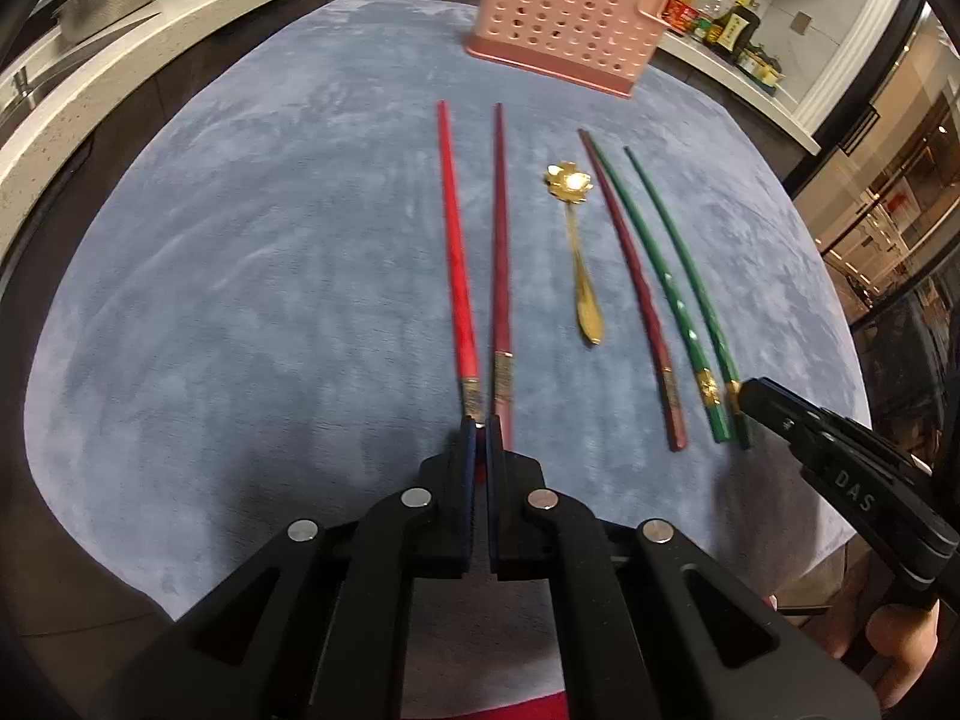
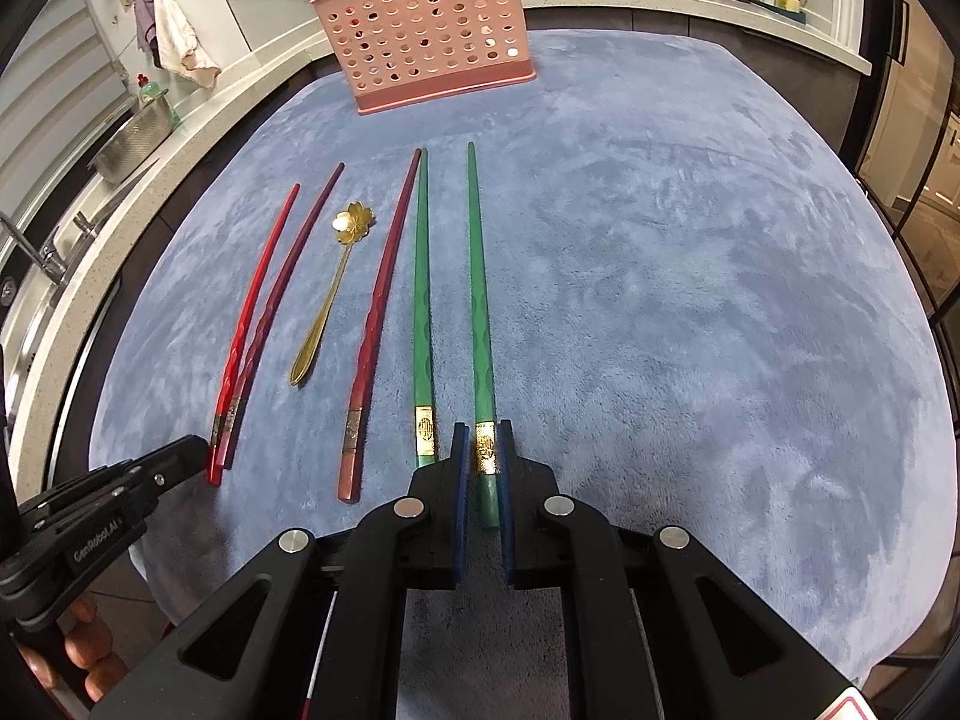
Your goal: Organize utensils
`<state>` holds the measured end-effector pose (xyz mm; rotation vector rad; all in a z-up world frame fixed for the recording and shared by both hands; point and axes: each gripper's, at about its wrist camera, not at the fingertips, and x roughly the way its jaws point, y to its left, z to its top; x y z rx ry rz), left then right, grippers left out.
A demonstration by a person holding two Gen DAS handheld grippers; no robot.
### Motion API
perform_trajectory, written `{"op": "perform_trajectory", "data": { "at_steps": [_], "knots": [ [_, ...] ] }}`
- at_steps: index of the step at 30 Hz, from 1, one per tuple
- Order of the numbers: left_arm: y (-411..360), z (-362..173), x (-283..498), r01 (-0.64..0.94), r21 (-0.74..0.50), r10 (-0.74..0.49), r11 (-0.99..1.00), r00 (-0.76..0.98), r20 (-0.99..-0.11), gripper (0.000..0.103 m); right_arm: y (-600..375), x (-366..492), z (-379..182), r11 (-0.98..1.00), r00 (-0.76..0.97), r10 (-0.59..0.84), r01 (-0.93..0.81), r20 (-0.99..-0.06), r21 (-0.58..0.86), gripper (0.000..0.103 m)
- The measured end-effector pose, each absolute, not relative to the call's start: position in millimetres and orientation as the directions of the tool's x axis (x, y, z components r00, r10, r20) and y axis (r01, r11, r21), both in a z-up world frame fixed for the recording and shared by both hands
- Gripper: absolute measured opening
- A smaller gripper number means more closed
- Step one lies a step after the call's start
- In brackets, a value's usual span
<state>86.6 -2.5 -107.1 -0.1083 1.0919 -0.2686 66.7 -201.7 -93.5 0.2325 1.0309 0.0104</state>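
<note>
The left gripper's fingers (image 1: 480,429) pinch the red chopstick's (image 1: 456,252) butt end; the right gripper's fingers (image 2: 480,450) clamp the outer green chopstick (image 2: 478,300). Both chopsticks lie on the blue-covered table (image 2: 690,300), the pink caddy (image 2: 429,30) beyond.

left gripper (image 1: 480,429) fingers nearly closed, right gripper (image 2: 481,438) likewise
</note>
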Motion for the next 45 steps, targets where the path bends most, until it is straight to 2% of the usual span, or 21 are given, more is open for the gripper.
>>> {"op": "perform_trajectory", "data": {
  "at_steps": [5,9,11,12,13,21,24,45],
  "knots": [
    [-5,-110,87,0.165,-0.187,-0.242,0.968,0.438,-0.866,0.007,-202,66,-94,0.974,0.515,0.121,0.102,-0.849,0.201,0.009],
    [1,-105,86,0.154,-0.229,-0.274,0.961,0.437,-0.857,0.007,-202,66,-95,0.974,0.514,0.123,0.101,-0.849,0.202,0.009],
    [-2,-104,86,0.164,-0.213,-0.265,0.963,0.443,-0.857,0.013,-202,65,-95,0.973,0.514,0.127,0.102,-0.848,0.208,0.009],
    [-3,-106,87,0.16,-0.206,-0.257,0.965,0.443,-0.859,0.021,-202,65,-95,0.973,0.514,0.128,0.101,-0.848,0.207,0.009],
    [-4,-107,89,0.156,-0.2,-0.249,0.967,0.443,-0.861,0.024,-202,65,-95,0.973,0.514,0.127,0.1,-0.848,0.206,0.009],
    [-7,-115,101,0.136,-0.183,-0.225,0.974,0.434,-0.872,0.024,-203,65,-95,0.972,0.515,0.127,0.106,-0.847,0.21,0.011],
    [-4,-115,99,0.142,-0.177,-0.222,0.974,0.436,-0.872,0.02,-204,65,-95,0.972,0.515,0.129,0.103,-0.848,0.211,0.011],
    [24,-112,91,0.118,-0.203,-0.235,0.972,0.453,-0.86,0.02,-197,62,-95,0.975,0.512,0.122,0.099,-0.85,0.2,0.012]
  ]
}}
